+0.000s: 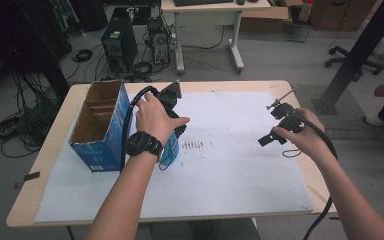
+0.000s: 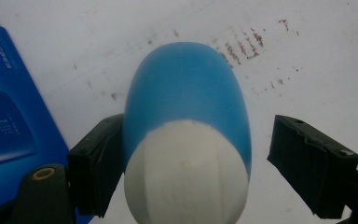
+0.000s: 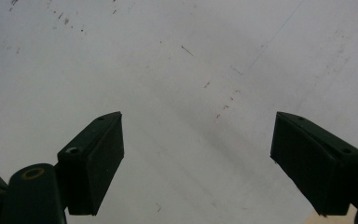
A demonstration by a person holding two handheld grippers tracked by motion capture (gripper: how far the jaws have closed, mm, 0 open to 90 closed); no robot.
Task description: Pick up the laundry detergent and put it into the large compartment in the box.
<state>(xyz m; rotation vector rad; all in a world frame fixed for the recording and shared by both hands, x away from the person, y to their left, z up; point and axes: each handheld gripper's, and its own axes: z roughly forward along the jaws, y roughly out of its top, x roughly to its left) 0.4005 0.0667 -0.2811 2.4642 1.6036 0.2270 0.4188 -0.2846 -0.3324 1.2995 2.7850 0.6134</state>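
The blue and white capsule-shaped object (image 2: pixel 186 135) lies between the left hand-held gripper (image 2: pixel 186 172) jaws; the left pad touches it, the right stands apart, so released. A blue box (image 1: pixel 100 127) sits at its nine o'clock on the tabletop (image 1: pixel 240 175). The right hand-held gripper (image 3: pixel 196 163) hangs released at three o'clock.

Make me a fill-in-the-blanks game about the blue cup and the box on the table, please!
1. The cup between the left gripper jaws is blue and ____.
2. The blue box stands open at the ____.
3. The right gripper has ____ between its jaws.
4. Seen from above, the box stands to the ____ of the cup.

Missing words: white; top; nothing; left
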